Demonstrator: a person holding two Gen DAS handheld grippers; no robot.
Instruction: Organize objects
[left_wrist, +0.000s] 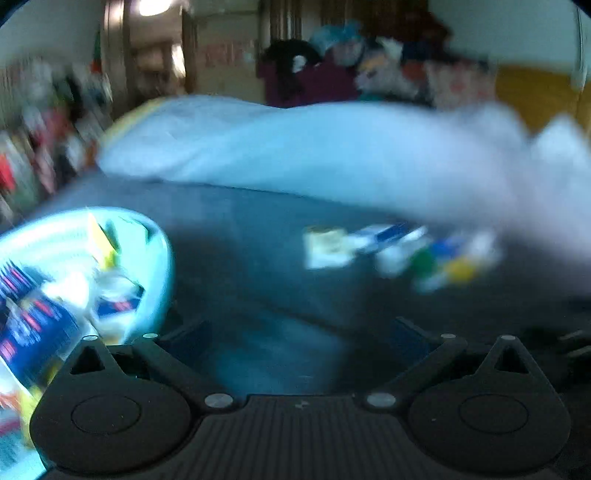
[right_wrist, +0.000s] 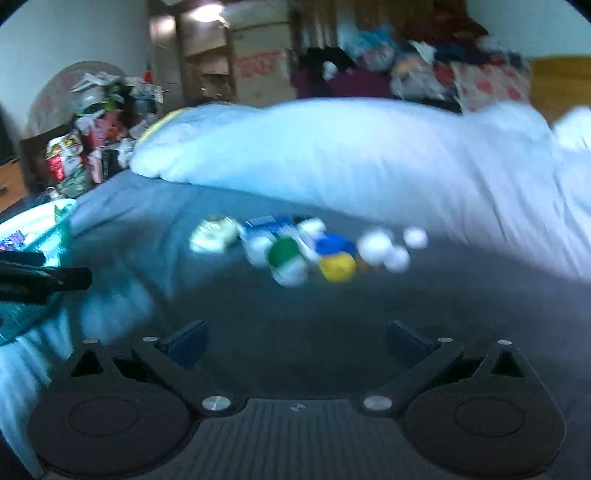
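Teal basket (left_wrist: 155, 258) is the landmark: it sits at the edge of the dark blue bed sheet (left_wrist: 258, 258) and already holds several things, w/ blue-and-red packets (left_wrist: 33, 328) and a yellow-green pack (left_wrist: 101, 240) piled inside, so part of the sorting looks done. Left gripper (left_wrist: 299, 332) hangs just beside the basket, jaws spread wide, nothing between them. Right gripper (right_wrist: 295, 334) is further from the basket, also wide open and empty, pointed at what's left. Well apart from the basket, out on the sheet, lies a loose cluster: a pale packet (right_wrist: 214, 236) nearest the basket side, a blue-and-white box (right_wrist: 273, 225) next, then a green-capped bottle (right_wrist: 284, 254), a yellow-capped one (right_wrist: 338, 267), a blue cap (right_wrist: 334, 245) and some white round bits (right_wrist: 391, 245) on the far side. Both views are motion-blurred, so exact count and labels can't be read. Beyond the cluster, away from the basket, a pale blue pillow or duvet (right_wrist: 332, 147) runs across the bed. Judging by this, approx. half or less is done; the whole cluster has yet to go into the basket, prob. one item at a time.
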